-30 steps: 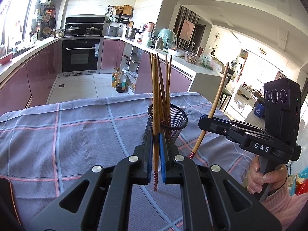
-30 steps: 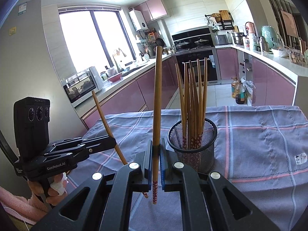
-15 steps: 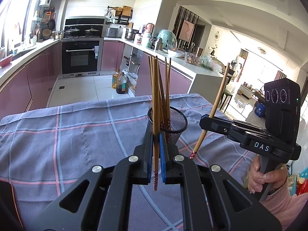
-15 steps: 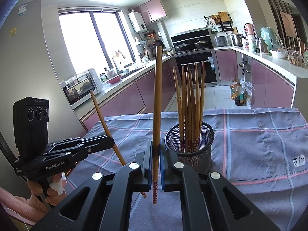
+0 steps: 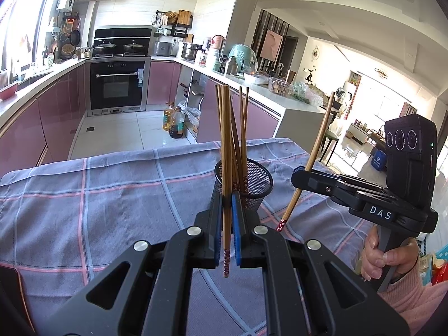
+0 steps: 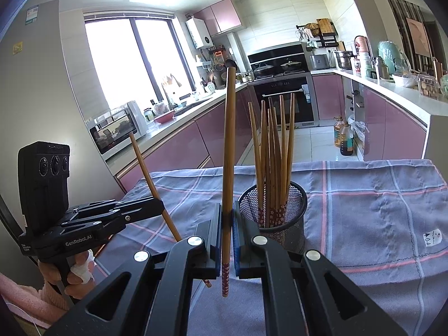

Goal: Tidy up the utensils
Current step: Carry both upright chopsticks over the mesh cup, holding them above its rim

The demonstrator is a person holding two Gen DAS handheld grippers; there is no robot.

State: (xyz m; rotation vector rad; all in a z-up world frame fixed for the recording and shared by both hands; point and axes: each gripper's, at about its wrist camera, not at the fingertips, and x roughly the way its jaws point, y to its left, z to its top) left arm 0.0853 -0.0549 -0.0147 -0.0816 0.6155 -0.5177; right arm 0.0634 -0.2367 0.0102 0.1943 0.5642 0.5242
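Left wrist view: left hand-held gripper [image 5: 227, 225] clenched on one upright chopstick [image 5: 226, 168]; right hand-held gripper [image 6: 227, 239] likewise grasping a second chopstick [image 6: 228, 168]. Mesh holder [image 6: 273, 210] with chopsticks stands mid-bench [image 6: 378, 210], near the far edge. Risk: an entering tip may strike the rim or crowded sticks, tipping the light holder.
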